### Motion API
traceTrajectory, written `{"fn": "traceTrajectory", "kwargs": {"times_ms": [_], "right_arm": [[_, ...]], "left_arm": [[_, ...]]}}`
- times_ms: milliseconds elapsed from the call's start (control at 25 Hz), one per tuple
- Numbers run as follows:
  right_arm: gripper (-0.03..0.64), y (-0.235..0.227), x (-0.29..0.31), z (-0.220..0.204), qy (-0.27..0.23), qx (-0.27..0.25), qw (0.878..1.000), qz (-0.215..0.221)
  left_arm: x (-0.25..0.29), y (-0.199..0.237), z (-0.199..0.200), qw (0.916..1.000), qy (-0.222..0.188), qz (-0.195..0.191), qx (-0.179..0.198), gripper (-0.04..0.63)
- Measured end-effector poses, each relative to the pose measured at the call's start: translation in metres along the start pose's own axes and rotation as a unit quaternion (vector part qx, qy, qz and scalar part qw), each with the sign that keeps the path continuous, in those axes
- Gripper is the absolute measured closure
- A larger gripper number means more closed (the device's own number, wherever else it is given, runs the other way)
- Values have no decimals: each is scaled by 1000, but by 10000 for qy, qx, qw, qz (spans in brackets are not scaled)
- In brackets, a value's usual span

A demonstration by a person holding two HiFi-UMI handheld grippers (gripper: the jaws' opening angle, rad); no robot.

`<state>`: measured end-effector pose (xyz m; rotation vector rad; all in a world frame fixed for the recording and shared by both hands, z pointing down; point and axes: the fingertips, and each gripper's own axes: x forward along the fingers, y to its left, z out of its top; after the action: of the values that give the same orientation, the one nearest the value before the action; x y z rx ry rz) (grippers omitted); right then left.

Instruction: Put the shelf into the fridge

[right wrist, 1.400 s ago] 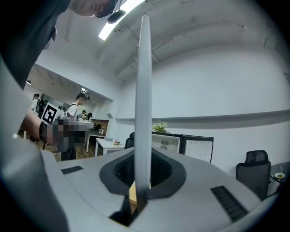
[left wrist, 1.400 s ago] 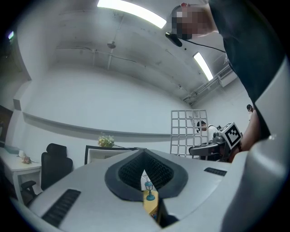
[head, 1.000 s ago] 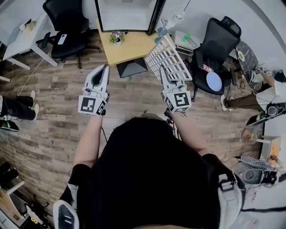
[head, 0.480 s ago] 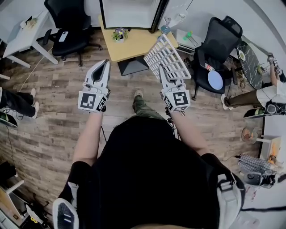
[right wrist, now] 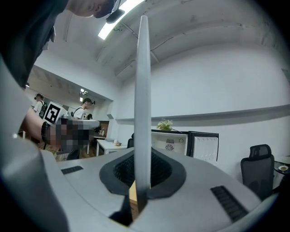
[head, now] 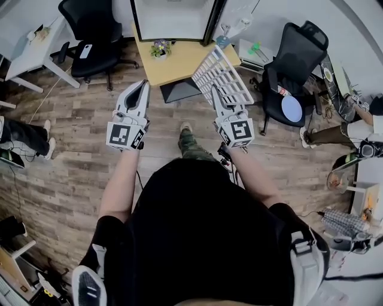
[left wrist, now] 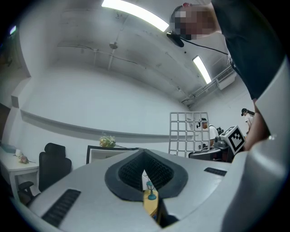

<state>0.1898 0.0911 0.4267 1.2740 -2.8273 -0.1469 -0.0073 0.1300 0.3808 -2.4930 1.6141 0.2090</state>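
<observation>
moved since a second ago: a trouser leg and shoe now show ahead of the body, and both grippers sit a little higher in the head view, so the person looks to be mid-step towards the fridge.
right gripper: jaws clamped on one edge of the shelf; its own view shows the white grid edge-on, standing up between the pads.
left gripper: jaws together with nothing between them, held out well apart from the shelf.
shelf now: in the air, tilted up and away from the person, its far end over the near corner of the yellow table; not yet at the fridge.
fridge: against the wall beyond the table, door swung open, white inside.
risk, pivot: the shelf is gripped at one edge only, so i judge it could swing or slip in the pads while the person walks.
risk, table: the table, with a small plant on it, stands in front of the fridge; a low carry could catch the far end on either.
risk, chair: the black chair is near on the right; a wide swing could catch it.
risk, entry: the grid stands upright; if it is not turned flat and squared to the opening, a corner will likely jam on the fridge frame or door.
help: the free left gripper could steady the far edge.
</observation>
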Motion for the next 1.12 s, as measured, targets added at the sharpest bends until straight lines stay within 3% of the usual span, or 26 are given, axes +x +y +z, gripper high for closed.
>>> {"fn": "traceTrajectory", "kwargs": {"times_ms": [1120], "right_arm": [[577,-42,127,-26,155,308,9987,380]], "left_arm": [[82,82,-45,9989,274,346,-156,578]]}}
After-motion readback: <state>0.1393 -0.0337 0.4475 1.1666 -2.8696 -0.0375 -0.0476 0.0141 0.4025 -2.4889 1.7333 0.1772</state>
